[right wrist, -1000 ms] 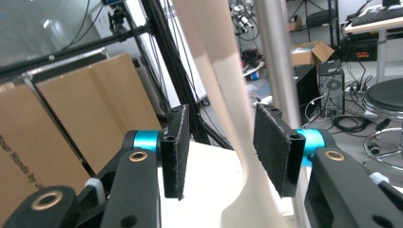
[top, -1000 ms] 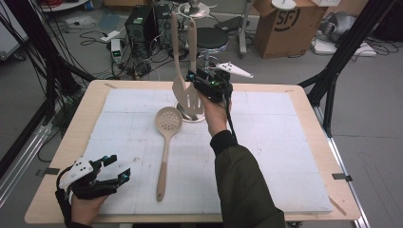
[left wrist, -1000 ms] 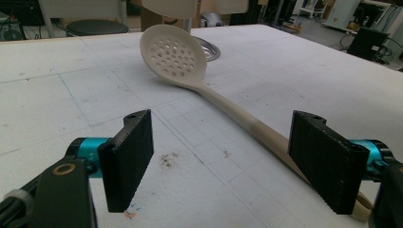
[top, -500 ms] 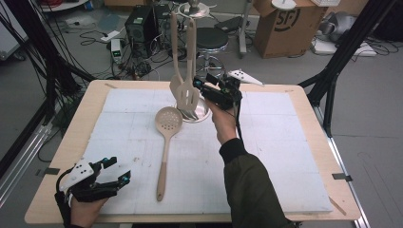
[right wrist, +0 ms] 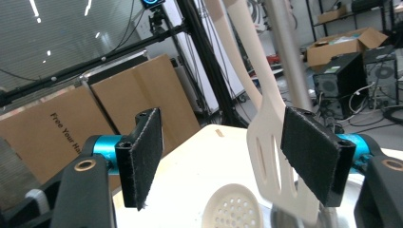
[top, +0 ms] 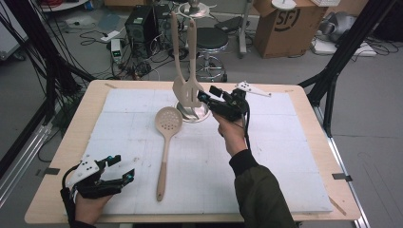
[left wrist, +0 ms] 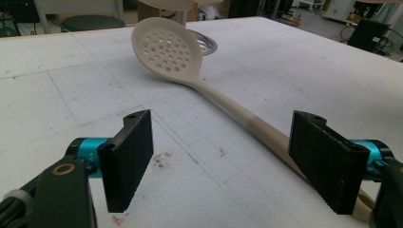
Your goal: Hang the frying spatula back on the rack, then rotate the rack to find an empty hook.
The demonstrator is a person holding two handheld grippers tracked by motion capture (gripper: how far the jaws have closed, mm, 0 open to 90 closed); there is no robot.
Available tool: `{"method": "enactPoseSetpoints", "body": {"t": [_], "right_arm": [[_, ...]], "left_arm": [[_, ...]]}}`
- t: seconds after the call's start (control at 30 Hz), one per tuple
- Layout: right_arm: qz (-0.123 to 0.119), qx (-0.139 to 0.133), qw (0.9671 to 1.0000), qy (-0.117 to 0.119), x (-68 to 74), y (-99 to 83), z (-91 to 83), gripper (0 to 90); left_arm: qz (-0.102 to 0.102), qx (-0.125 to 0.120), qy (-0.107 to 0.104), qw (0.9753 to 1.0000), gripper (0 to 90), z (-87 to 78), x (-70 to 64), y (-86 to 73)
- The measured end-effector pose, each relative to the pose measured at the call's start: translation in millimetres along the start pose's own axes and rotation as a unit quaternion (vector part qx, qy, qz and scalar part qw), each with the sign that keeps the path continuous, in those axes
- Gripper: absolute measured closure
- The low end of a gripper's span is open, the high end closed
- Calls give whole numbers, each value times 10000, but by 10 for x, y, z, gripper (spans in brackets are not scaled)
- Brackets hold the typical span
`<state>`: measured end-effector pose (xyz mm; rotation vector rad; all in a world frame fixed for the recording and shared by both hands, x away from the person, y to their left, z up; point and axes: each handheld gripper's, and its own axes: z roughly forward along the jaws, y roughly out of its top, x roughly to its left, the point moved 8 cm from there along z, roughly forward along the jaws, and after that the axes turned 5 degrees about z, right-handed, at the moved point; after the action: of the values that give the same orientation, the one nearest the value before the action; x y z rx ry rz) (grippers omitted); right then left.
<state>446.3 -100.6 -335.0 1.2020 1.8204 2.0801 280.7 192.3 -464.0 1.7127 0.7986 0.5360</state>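
Two grippers are at work over the white-covered table point(top: 285, 156), well apart from each other. The right gripper point(top: 205, 96) is held up over the far middle of the table, the person's forearm reaching forward in a dark green sleeve point(top: 261, 190), wrist cocked so the jaws point left toward a hanging slotted spatula point(top: 189, 88). Its jaws stand wide apart with nothing between the pads; in the right gripper view the spatula's blade point(right wrist: 275, 161) hangs just beside the right-hand pad, but I cannot tell whether they touch.

That spatula hangs upright from a metal stand point(top: 192, 8) whose round base point(top: 192, 113) sits on the table (a second pale utensil point(top: 178, 71) hangs right beside it).

Down at the near left corner, the left gripper point(top: 122, 168) rests low by the table's edge, hand underneath, jaws spread wide and empty. In the left gripper view the handle of a perforated spoon point(left wrist: 166, 50) runs past the right-hand pad, near it.

The spoon point(top: 166, 142) lies flat, bowl toward the stand's base, handle toward the person. A cardboard box point(top: 280, 26) and a stool point(top: 211, 40) stand on the floor beyond.
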Motion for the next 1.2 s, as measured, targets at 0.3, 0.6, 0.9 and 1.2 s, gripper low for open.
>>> {"method": "enactPoseSetpoints", "body": {"t": [0.3,0.6,0.9,1.2], "right_arm": [[-64,0,9999,-140,-79,-82,-225,301],[-55,82,9997,-229,-185,-164,-376,301],[-49,82,9997,-243,-187,-171,-387,301],[-13,-100,9999,-123,-144,-125,-345,316]], "left_arm": [[33,22,-104,9999,236,94,-23,16],[33,63,-168,9998,236,176,-31,13],[40,64,-166,9998,236,171,-33,13],[42,60,-173,9998,236,167,-42,17]]}}
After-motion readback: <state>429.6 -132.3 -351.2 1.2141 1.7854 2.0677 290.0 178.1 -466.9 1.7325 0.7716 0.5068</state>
